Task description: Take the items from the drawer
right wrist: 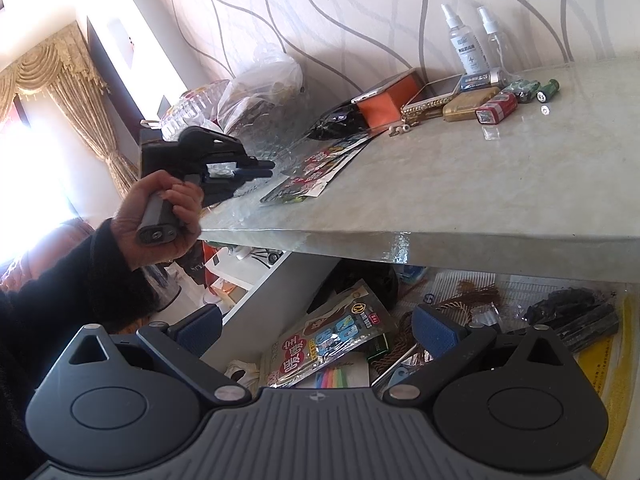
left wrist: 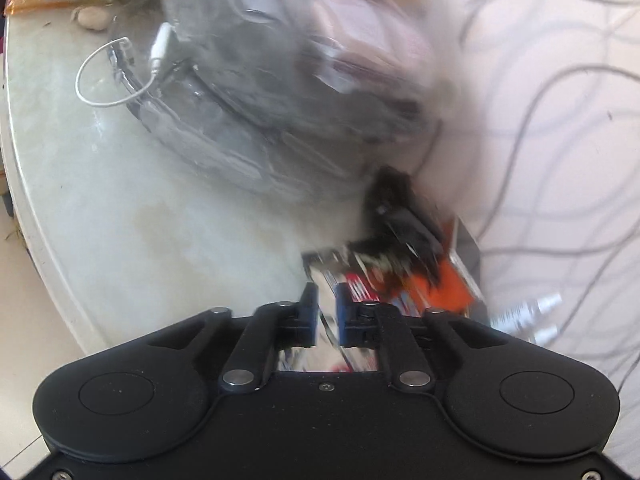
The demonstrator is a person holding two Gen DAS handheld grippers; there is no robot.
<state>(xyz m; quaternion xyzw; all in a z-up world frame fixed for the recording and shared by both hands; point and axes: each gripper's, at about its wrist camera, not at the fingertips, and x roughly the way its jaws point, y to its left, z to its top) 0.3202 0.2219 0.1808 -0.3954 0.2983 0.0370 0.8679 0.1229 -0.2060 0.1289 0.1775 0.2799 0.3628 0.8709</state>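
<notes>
Two foil packets point(right wrist: 320, 176) lying flat, lengthwise.

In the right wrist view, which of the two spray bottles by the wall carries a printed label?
The left spray bottle carries the blue and white printed label. The right spray bottle beside it is plain and clear, with no label showing.

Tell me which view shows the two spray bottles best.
The right wrist view. There the two spray bottles stand upright and sharp against the wall at the back of the tabletop, labels visible. The left wrist view catches only their blurred white tops at its right edge, beside the orange packet.
</notes>
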